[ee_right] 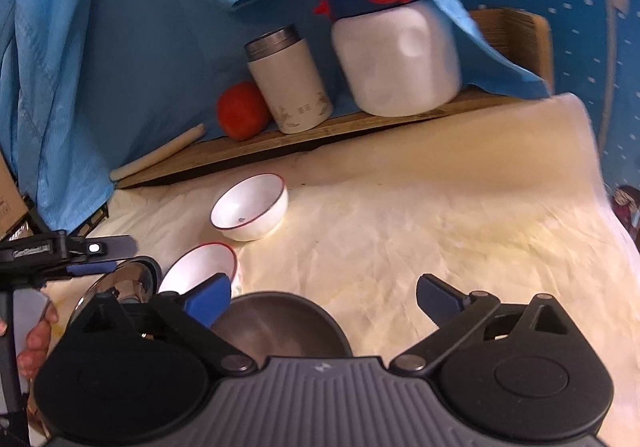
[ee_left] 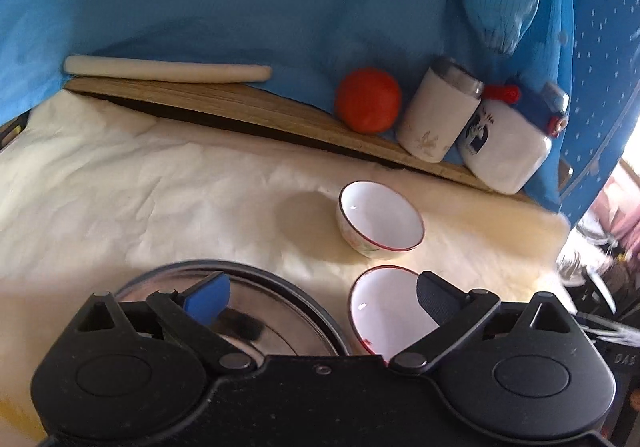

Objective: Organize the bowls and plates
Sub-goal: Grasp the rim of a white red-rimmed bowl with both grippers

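Note:
In the left wrist view my left gripper (ee_left: 320,299) is open, with nothing between its pads. Its left finger (ee_left: 208,297) hangs over a shiny steel plate (ee_left: 256,311); its right finger (ee_left: 430,297) overlaps a white bowl with a red rim (ee_left: 380,315). A second white bowl (ee_left: 380,221) stands farther back on the cloth. My right gripper (ee_right: 324,299) is open too and grips nothing. A steel bowl (ee_right: 280,327) lies just below it. To its left are the near white bowl (ee_right: 200,271), the steel plate (ee_right: 120,283) and my left gripper (ee_right: 112,257). The far white bowl (ee_right: 250,213) is tilted.
A wooden board (ee_left: 240,103) at the back carries a rolling pin (ee_left: 168,69), a red tomato (ee_left: 368,99), a white flask (ee_left: 436,115) and a white bottle with a blue cap (ee_left: 508,147). Blue cloth (ee_left: 280,7) hangs behind. Crumpled white covering (ee_right: 440,227) lies over the table. A person's hand (ee_right: 36,339) shows at the left.

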